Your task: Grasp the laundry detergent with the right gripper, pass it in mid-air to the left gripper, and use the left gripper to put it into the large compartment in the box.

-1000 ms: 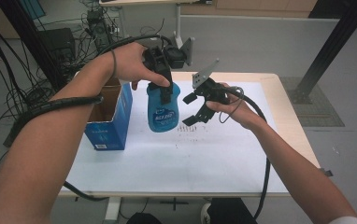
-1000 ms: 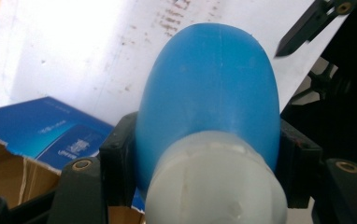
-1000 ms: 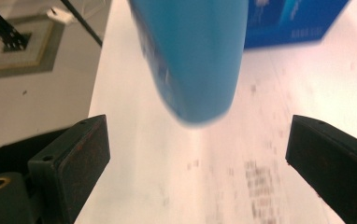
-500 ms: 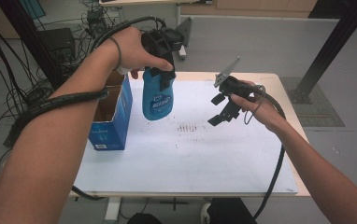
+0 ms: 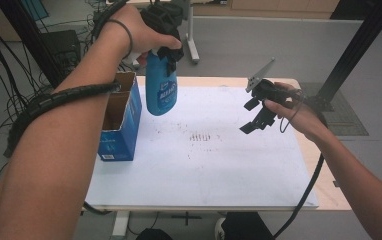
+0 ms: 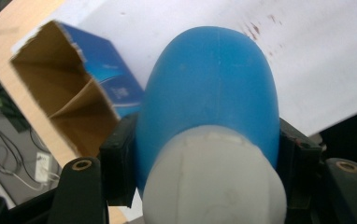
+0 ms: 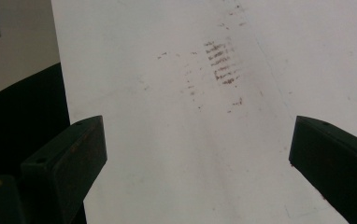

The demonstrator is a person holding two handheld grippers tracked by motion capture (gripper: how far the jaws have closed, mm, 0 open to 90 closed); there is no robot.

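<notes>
Jaws of our left gripper [image 5: 168,50] are clamping the blue plastic bottle [image 5: 160,87] below its white cap, holding it high beside the open blue cardboard box [image 5: 121,125], probably for dropping in; our right gripper [image 5: 259,117] is waiting wide, empty.

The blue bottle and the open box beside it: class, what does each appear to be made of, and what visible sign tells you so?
The blue bottle, clamped in the left gripper, looks like plastic: smooth, evenly coloured, faint mould seam, with a matte white cap. The blue box seems to be cardboard: brown unprinted inside, thin walls, ragged torn flap edges, printed blue outside.
</notes>
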